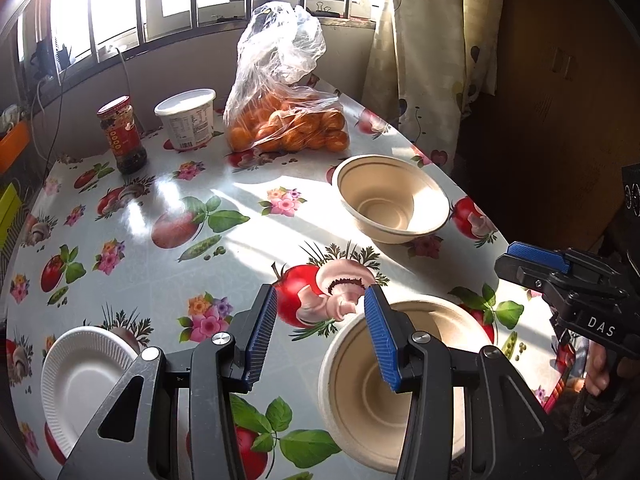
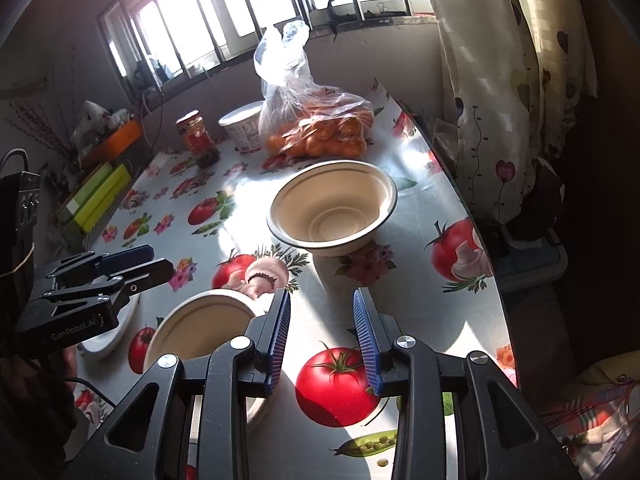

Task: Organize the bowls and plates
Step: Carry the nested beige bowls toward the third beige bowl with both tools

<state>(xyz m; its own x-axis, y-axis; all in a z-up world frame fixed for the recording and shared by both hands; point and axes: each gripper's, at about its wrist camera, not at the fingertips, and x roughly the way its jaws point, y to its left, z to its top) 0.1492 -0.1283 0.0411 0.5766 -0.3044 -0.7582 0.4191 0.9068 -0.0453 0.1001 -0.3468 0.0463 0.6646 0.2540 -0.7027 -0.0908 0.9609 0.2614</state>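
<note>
Two beige paper bowls stand on the flowered tablecloth. The far bowl [image 1: 394,200] [image 2: 332,208] sits near the table's right edge, and the near bowl [image 1: 360,392] [image 2: 200,332] lies close below the grippers. A white paper plate [image 1: 84,376] [image 2: 108,340] rests at the front left. My left gripper [image 1: 320,292] [image 2: 160,260] hovers open over the cloth with nothing between its fingers; its right finger overlaps the near bowl's rim in the picture. My right gripper [image 2: 320,294] [image 1: 506,264] is open too, above a printed tomato just right of the near bowl.
At the back stand a plastic bag of oranges [image 1: 288,124], a white lidded tub [image 1: 188,120] and a red-labelled jar [image 1: 124,136]. The table's curved edge [image 2: 476,216] runs down the right, with a curtain [image 2: 500,80] beyond it. Boxes [image 2: 100,200] lie left of the table.
</note>
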